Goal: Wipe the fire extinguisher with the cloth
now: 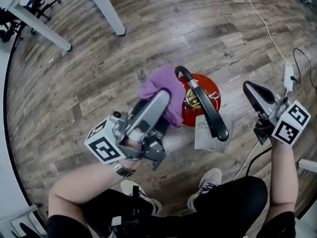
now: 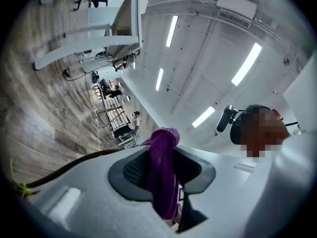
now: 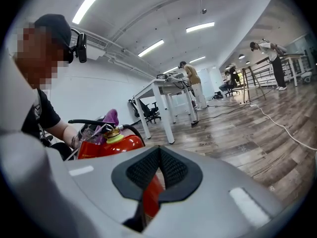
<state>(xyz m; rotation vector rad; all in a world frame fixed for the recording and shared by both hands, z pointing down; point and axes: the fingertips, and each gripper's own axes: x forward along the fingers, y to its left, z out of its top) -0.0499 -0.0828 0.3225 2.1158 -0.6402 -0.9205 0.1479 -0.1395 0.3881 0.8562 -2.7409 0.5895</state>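
A red fire extinguisher (image 1: 200, 97) stands on the wood floor, seen from above, with a black handle (image 1: 210, 110) across its top. My left gripper (image 1: 166, 97) is shut on a purple cloth (image 1: 162, 89), which it holds just left of the extinguisher's top. In the left gripper view the cloth (image 2: 163, 175) hangs pinched between the jaws of the left gripper (image 2: 162, 157), which points up toward the ceiling. To the right of the extinguisher, and apart from it, my right gripper (image 1: 250, 89) is shut with nothing in it. The right gripper view shows the extinguisher (image 3: 106, 145) and the cloth (image 3: 110, 117) beyond the right gripper (image 3: 159, 155).
A white tag (image 1: 207, 131) lies by the extinguisher's base. White table legs (image 1: 106, 9) stand at the far left. A white cable (image 1: 262, 26) and a plug block (image 1: 288, 76) lie at the right. My shoes (image 1: 210, 180) are close below. Other people (image 3: 190, 81) stand by far tables.
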